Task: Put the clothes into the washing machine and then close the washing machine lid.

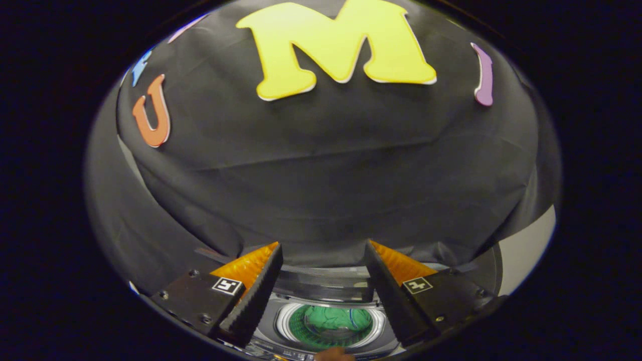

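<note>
1. The claw (323,250) was spread wide open with nothing held between its fingers.
2. The washing machine (328,301) sat below, its round drum mouth facing up between the two fingers.
3. The clothes (333,319), a green bundle, lay down inside the drum.
4. Its lid was up, not closed.

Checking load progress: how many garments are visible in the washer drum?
1: a green garment inside the washing machine drum, seen below between the open tongs. More may be hidden beneath it.
</note>
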Demonstrator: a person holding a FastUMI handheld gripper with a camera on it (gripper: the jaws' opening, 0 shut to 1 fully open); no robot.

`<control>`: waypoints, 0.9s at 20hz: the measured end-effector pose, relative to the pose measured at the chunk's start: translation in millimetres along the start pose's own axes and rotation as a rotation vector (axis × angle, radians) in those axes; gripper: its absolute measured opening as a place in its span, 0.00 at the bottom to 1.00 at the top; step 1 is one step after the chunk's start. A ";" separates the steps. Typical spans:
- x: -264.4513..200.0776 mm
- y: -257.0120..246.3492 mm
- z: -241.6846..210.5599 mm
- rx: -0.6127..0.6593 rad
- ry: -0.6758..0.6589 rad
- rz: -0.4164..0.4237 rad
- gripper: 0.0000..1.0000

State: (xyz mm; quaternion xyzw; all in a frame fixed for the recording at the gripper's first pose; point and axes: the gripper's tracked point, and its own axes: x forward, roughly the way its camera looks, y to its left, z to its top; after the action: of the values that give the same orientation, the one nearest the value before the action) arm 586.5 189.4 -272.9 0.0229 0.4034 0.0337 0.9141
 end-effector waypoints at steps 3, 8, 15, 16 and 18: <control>5.3 -6.1 -3.2 -0.010 0.005 -0.014 1.00; 6.3 -6.0 -2.9 -0.043 -0.018 -0.016 1.00; 0.6 -3.3 -7.3 -0.070 -0.080 0.029 1.00; -1.5 -3.2 -8.2 -0.074 -0.088 0.030 1.00; -2.2 -2.9 -8.5 -0.079 -0.103 0.034 1.00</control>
State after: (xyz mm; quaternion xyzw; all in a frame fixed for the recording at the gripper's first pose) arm 578.9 186.4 -277.3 -0.0044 0.3537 0.0640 0.9331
